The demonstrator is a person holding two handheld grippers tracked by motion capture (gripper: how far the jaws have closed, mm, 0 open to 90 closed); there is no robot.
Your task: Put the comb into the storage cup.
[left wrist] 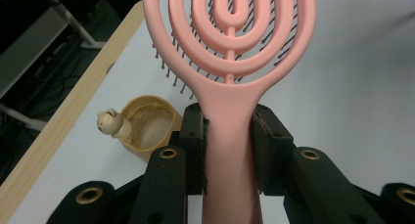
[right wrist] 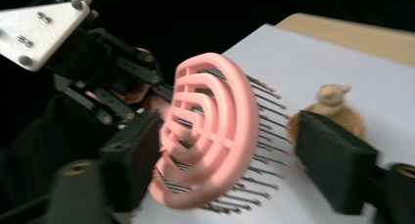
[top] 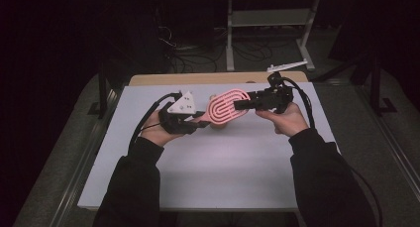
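Dark room, cables and a shelf frame behind; white tabletop (top: 198, 172) with a wooden edge at the far side. Pink brush (top: 225, 108) held up off the table, between both tongs, roughly mid-table toward the far edge. Left gripper (left wrist: 229, 150) clamped on the brush handle, pads pressing both sides of the neck, jaws only partly apart because the handle fills them. Held this way probably to steady the brush so the other tool can take the head end. Right gripper (right wrist: 230, 160) straddling the oval head, bristles pointing toward its far pad; near pad looks at or against the head's back, far pad apart from the bristle tips, so not gripping yet, jaws about half open. Looks like a handover or two-handed hold being set up. Small tan bowl with a figurine (left wrist: 142, 126) on the table below and behind the brush, untouched. Left hand (top: 158, 130) palm-up under its tool, forearm in from bottom left; right hand (top: 285, 119) cupped under its tool, wrist bent inward, both grippers pointing at each other.
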